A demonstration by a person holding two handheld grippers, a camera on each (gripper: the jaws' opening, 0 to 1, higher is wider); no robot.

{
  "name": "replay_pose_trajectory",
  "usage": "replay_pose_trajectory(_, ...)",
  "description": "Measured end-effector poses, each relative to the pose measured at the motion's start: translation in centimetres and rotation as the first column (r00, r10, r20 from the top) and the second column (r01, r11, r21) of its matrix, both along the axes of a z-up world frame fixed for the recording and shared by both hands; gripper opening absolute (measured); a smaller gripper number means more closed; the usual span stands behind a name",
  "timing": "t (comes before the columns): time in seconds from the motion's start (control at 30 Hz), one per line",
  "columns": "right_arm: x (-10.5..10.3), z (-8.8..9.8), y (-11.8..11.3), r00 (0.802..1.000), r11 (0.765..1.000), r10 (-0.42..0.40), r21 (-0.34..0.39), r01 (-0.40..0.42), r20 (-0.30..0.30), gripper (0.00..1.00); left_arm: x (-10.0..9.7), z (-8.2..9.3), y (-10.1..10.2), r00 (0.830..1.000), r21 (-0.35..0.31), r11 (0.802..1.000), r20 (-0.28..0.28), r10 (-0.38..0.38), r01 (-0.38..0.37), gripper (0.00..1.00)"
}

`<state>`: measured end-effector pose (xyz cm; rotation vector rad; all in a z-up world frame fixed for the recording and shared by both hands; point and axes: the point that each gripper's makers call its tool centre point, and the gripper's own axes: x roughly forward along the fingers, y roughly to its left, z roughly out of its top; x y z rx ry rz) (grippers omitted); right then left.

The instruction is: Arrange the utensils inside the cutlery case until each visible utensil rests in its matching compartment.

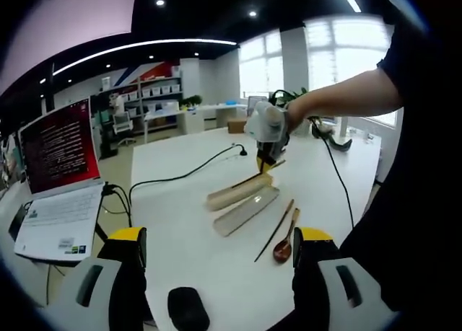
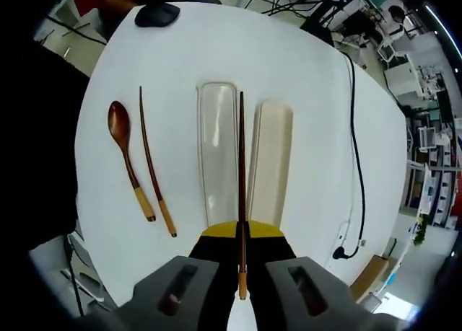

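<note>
Overhead, the right tool (image 2: 242, 270) pinches 1 dark wooden chopstick (image 2: 241, 172) above the gap between the clear lid (image 2: 216, 151) and cream cutlery case (image 2: 271, 161). Left of them lie the brown wooden spoon (image 2: 124, 147) and second chopstick (image 2: 153, 169) on the white desk (image 2: 325, 129). The left tool (image 1: 216, 255) gapes open, showing a red-screened laptop (image 1: 58, 147).
</note>
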<state>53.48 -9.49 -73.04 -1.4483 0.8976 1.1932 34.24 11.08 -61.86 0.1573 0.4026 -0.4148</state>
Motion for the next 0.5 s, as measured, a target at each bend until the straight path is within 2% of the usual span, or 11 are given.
replay_pose_trajectory(0.5, 0.73, 0.38, -0.2, 1.0, 1.0, -0.02, 0.019, 0.02, -0.001, 0.0, 0.31, -0.39, -0.23, 1.0, -0.007, 1.0, -0.006, -0.007, 0.007, 0.85)
